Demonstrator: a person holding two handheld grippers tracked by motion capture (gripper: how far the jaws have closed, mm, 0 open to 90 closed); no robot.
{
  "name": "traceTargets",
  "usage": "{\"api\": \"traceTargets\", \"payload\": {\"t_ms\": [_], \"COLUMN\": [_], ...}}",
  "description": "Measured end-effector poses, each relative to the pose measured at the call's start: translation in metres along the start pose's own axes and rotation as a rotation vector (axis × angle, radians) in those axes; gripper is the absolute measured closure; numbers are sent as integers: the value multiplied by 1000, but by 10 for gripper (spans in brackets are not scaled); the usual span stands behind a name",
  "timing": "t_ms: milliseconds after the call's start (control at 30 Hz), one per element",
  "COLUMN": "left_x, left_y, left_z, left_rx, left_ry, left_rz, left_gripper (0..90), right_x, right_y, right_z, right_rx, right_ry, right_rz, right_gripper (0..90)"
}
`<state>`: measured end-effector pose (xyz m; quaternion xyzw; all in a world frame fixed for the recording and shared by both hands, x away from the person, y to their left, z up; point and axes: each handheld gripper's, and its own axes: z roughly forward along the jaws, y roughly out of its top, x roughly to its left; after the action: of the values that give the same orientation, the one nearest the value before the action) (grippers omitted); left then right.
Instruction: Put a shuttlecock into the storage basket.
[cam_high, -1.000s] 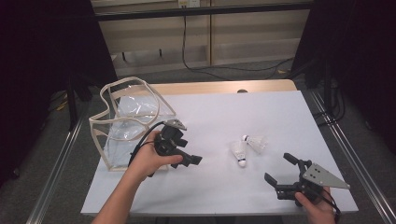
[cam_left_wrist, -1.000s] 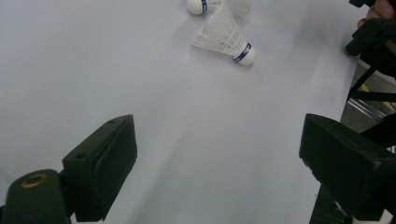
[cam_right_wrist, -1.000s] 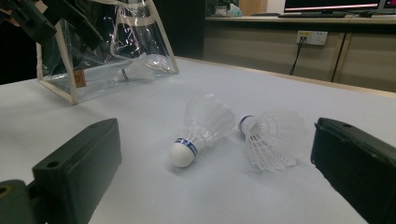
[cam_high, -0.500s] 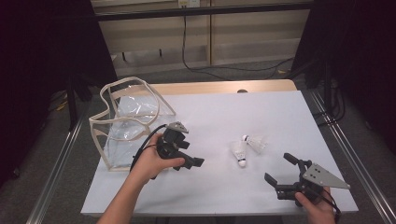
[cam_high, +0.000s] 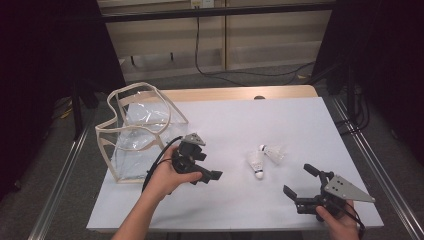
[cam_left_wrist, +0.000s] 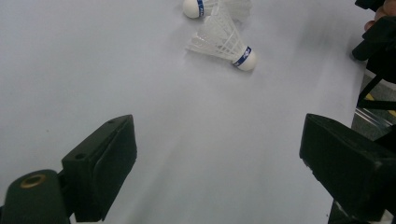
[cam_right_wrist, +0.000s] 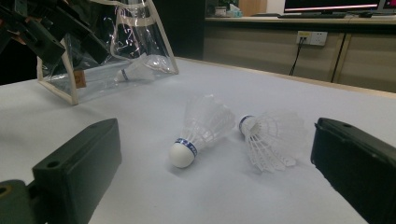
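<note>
Both claws gaped wide, empty: left claw (cam_high: 209, 172), right claw (cam_high: 298, 182). Near shuttlecock (cam_right_wrist: 201, 126) looked featherlight, skirt crushable; judged cork head (cam_right_wrist: 181, 154) safest grip.

White table (cam_high: 280, 120), black cable (cam_high: 196, 45) along the floor behind it, wall socket (cam_right_wrist: 312, 37) beyond

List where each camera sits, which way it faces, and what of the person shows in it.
High view: above the table, facing forward and down; both forearms, left gripper, right gripper, clear bag.
Left gripper view: on the left gripper, facing two shuttlecocks; open jaws.
Right gripper view: on the right gripper, low, facing the near shuttlecock, far shuttlecock and bag; open jaws.
Shared: all show both loose shuttlecocks.
</note>
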<state>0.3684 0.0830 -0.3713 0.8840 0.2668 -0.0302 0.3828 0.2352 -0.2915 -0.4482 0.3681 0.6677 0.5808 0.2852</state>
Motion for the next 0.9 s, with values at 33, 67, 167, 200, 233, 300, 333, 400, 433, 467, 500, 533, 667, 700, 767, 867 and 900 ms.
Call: {"api": "traceTargets", "payload": {"t_ms": [33, 67, 167, 200, 233, 300, 333, 400, 433, 467, 500, 533, 667, 700, 767, 867, 900], "left_x": [0, 0, -1, -1, -1, -2, -2, -3, -3, -3, -3, -4, -5, -5, -6, -7, -7], "left_y": [0, 0, 0, 0, 0, 0, 0, -1, -1, -1, -1, -2, -2, -2, -2, -2, -2], "left_z": [1, 2, 4, 5, 6, 7, 8, 10, 11, 12, 13, 15, 20, 21, 22, 25, 26], "left_rx": [-1, -3, -3, -9, -13, -24, -27, -36, -41, -45, -45, -48, -59, -62, -62, -63, -66], "left_ry": [2, 0, 9, 10, 8, 7, 8, 10, 12, 13, 14, 16, 17, 17, 27, 46, 48], "left_rz": [2, 2, 9, 6, 9, 6, 6, 5, 6, 6, 8, 12, 13, 15, 16, 30, 27], "left_gripper": [112, 112, 110, 110, 110, 110, 110, 108, 108, 108, 108, 107, 103, 103, 103, 100, 99], "right_x": [0, 0, 0, 0, 0, 0, 0, 0, 0, 0, 0, 0, 0, 0, 0, 0, 0], "right_y": [0, 0, 0, 0, 0, 0, 0, 0, 0, 0, 0, 0, 0, 0, 0, 0, 0], "right_z": [0, 0, 0, 0, 0, 0, 0, 0, 0, 0, 0, 0, 0, 0, 0, 0, 0], "right_rx": [0, 2, 1, 2, 2, 2, 2, 2, 2, 2, 2, 2, 1, 1, 1, 2, 3], "right_ry": [0, 0, 0, 0, 0, 0, 0, 1, 0, 0, 0, 0, 1, 1, 1, 1, 0], "right_rz": [0, -2, -3, -3, -4, -3, -3, -3, -4, -3, -3, -3, -3, -2, -2, -3, -3], "right_gripper": [16, 17, 17, 17, 17, 17, 16, 17, 17, 17, 16, 17, 16, 17, 17, 17, 17]}}
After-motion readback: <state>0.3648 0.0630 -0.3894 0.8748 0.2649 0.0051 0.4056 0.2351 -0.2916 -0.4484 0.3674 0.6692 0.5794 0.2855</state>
